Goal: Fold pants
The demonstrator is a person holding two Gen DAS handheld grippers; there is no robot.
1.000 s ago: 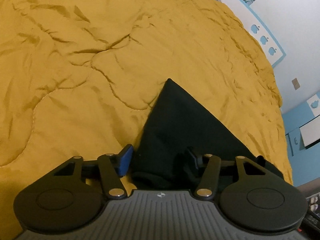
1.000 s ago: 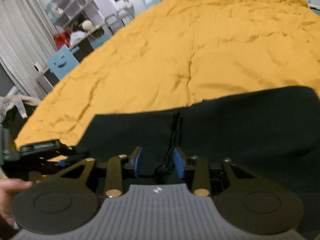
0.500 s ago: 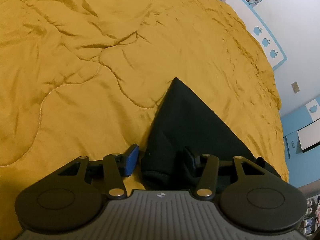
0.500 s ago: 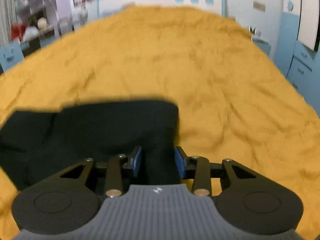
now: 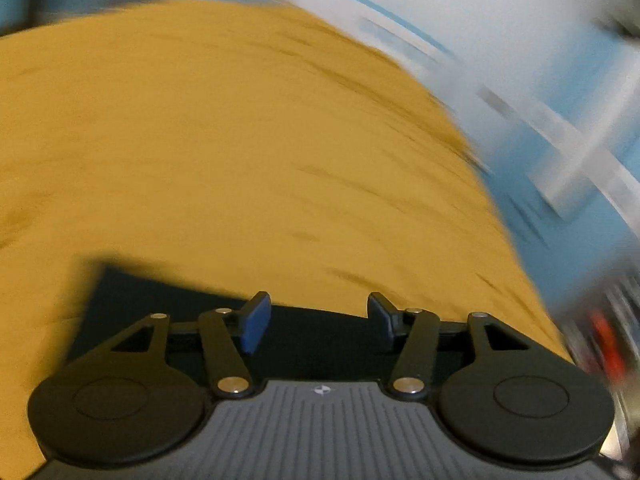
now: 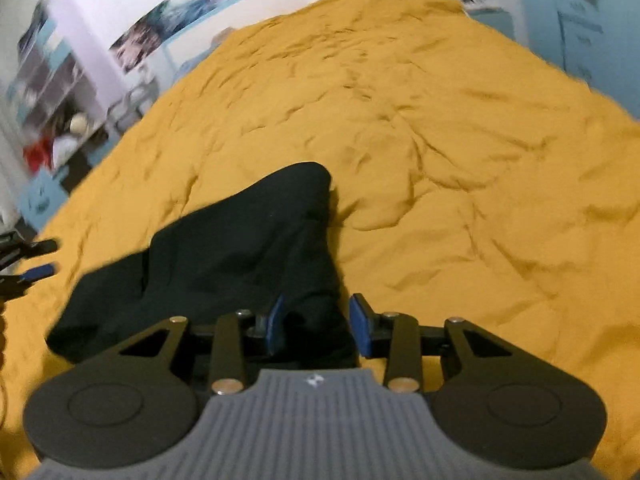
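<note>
Fingers of the right gripper (image 6: 316, 330) straddle the black pants (image 6: 240, 256) bunched on the yellow bed (image 6: 460, 200), whether pinching unclear; left gripper (image 5: 316, 322) spread above them, holding nothing; mid-fold, next needs flattening.

Your left claw (image 5: 316, 322) points down and forward, its jaws having just opened further; they stand wide apart with dark cloth below them, no pad pressing on it. Your right claw (image 6: 318, 328) tilts downward too, jaws partly apart, black fabric between the pads. At nine o'clock in the right view, your left claw's fingertips (image 6: 40, 258) show.
</note>
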